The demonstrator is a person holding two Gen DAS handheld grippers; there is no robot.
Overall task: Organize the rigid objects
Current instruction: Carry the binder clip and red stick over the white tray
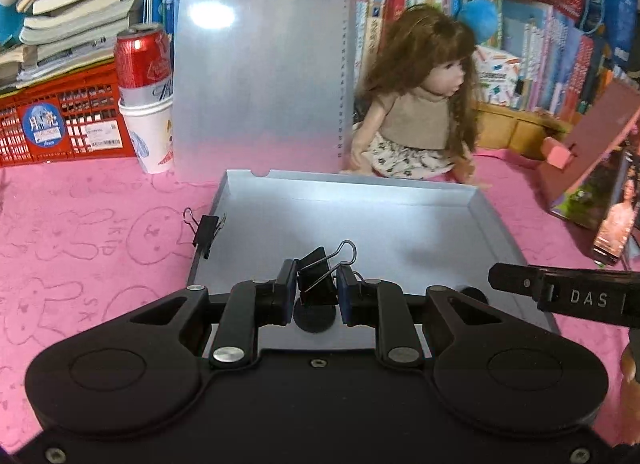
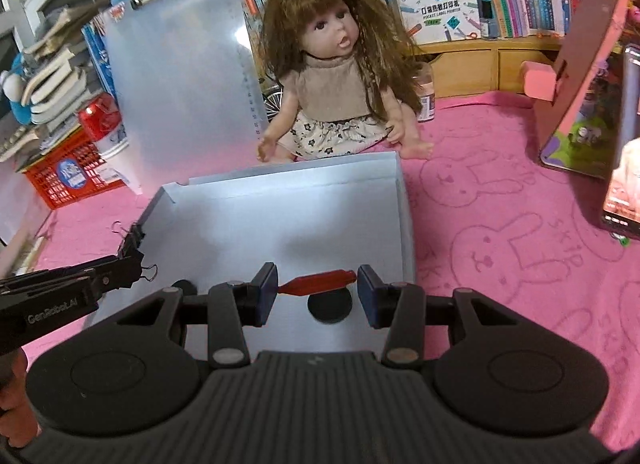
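Both grippers (image 1: pixel 317 284) (image 2: pixel 317 290) angled over tray (image 1: pixel 472 199)

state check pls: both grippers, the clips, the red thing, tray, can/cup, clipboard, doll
left gripper: shut on a black binder clip, over the tray
right gripper: jaws holding a red pen-like piece end to end
second binder clip: clipped on the tray's left wall
grey tray: open, nothing loose seen inside
red can: upright, in a paper cup
clipboard: standing upright
doll: sitting behind the tray

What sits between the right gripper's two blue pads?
A small red plastic piece spans the right gripper, above the grey open box. The right wrist view shows it.
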